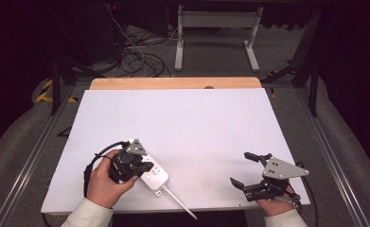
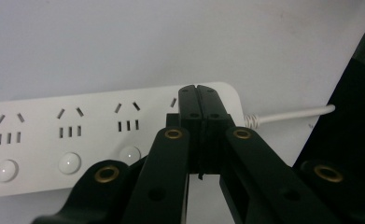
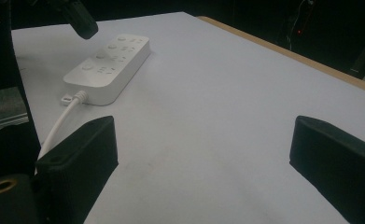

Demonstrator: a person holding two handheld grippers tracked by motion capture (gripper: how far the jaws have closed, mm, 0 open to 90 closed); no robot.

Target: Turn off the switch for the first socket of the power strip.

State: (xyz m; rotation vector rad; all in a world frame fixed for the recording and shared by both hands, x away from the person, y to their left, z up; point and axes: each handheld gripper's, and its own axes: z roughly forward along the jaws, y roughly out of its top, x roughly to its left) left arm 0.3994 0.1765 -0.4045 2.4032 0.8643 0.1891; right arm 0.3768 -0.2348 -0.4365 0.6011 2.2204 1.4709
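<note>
White plastic power strip, one of it, long and round-cornered, lies flat on the near-left part of the matte white tabletop board, angled with its cord end toward the near edge. In the left gripper view three socket groups show along its smooth top, each with a round button below; a fourth group is likely hidden behind the jaws. One white round cable leaves its end through a ribbed collar and runs off the board's near edge. The left gripper, black and hinged with brass-coloured rivets, has its jaws pressed together with nothing between them, tips over the strip's cord end; whether they touch it cannot be told. A bare wooden strip edges the board's far side. At the near right, the right gripper hovers over bare board, well apart from the strip, its two blocky black jaws spread wide and empty.
</note>
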